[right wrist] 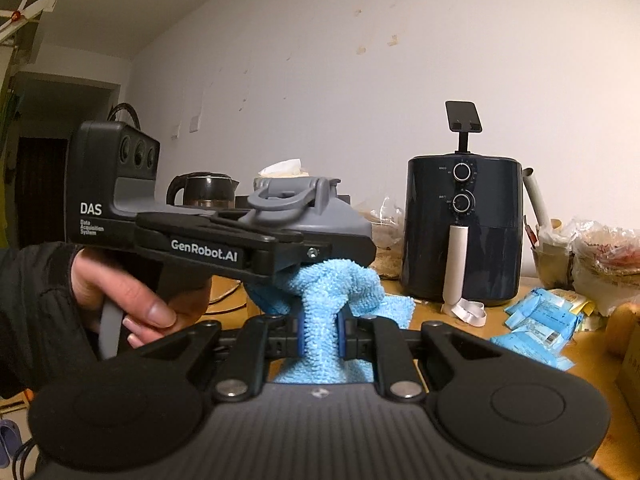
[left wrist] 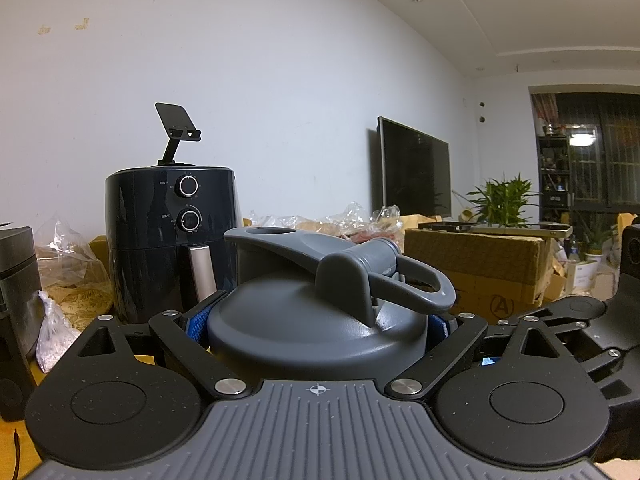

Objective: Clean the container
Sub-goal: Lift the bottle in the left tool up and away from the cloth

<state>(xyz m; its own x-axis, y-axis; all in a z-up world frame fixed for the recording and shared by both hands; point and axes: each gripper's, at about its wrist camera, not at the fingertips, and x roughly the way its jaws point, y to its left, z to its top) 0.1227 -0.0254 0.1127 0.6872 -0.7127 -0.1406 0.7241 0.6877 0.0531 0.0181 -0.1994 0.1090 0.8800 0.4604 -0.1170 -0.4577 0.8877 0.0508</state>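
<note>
Tongs on the left [left wrist: 316, 320] clamp a grey container [left wrist: 316, 328] by its lidded top, held above the counter [right wrist: 500, 316]; right tongs [right wrist: 319, 332] pinch a blue cloth [right wrist: 320, 320] bunched under the container, air fryer [right wrist: 464, 228] behind

My left gripper [left wrist: 318, 322] holding the grey container [left wrist: 316, 328] blocks the way just ahead of my cloth [right wrist: 320, 320]. Beyond stands the air fryer [right wrist: 462, 232], packets [right wrist: 540, 316] crowding the table [right wrist: 592, 364] to its right; above them is open air.
</note>
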